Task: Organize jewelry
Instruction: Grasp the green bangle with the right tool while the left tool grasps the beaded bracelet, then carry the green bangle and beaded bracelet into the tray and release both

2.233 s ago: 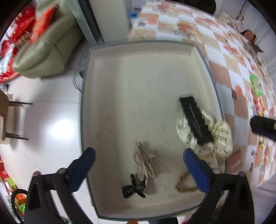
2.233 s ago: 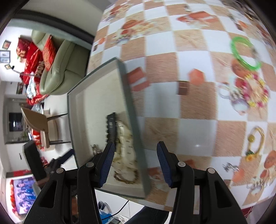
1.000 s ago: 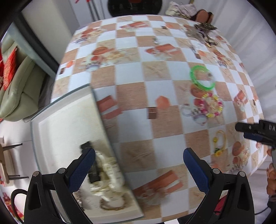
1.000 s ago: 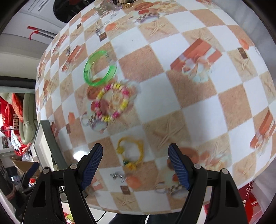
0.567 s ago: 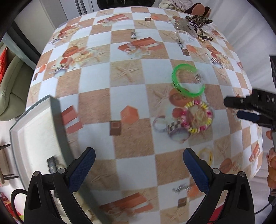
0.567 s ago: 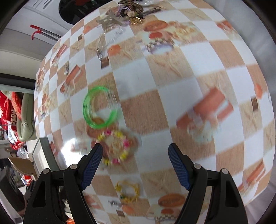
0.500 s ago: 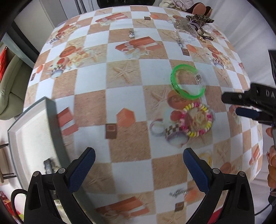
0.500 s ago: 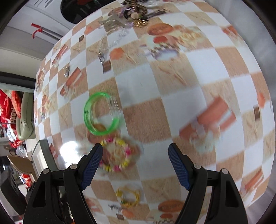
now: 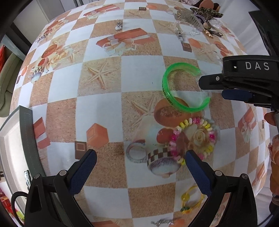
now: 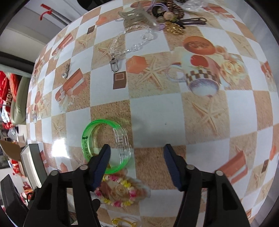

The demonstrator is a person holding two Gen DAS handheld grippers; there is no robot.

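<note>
A green bangle [image 9: 181,89] lies on the checkered tablecloth; it also shows in the right wrist view [image 10: 104,141]. Below it lies a pink and yellow bead bracelet [image 9: 193,139], also in the right wrist view [image 10: 115,190]. A yellow bracelet [image 9: 191,200] lies near the front edge. My left gripper [image 9: 139,165] is open and empty above the cloth. My right gripper [image 10: 137,162] is open and empty, its left finger over the bangle's near rim. The right gripper [image 9: 226,87] enters the left wrist view from the right, beside the bangle.
The grey tray [image 9: 26,132] sits at the table's left edge, also in the right wrist view [image 10: 33,164]. A pile of hair clips and ties [image 10: 157,15] lies at the far side, with a clear chain and clasp [image 10: 125,48]. A small charm [image 9: 118,27] lies farther left.
Both grippers have swung away from the tray toward the middle of the table. The right gripper has closed in on the green bangle. Both stay open.
</note>
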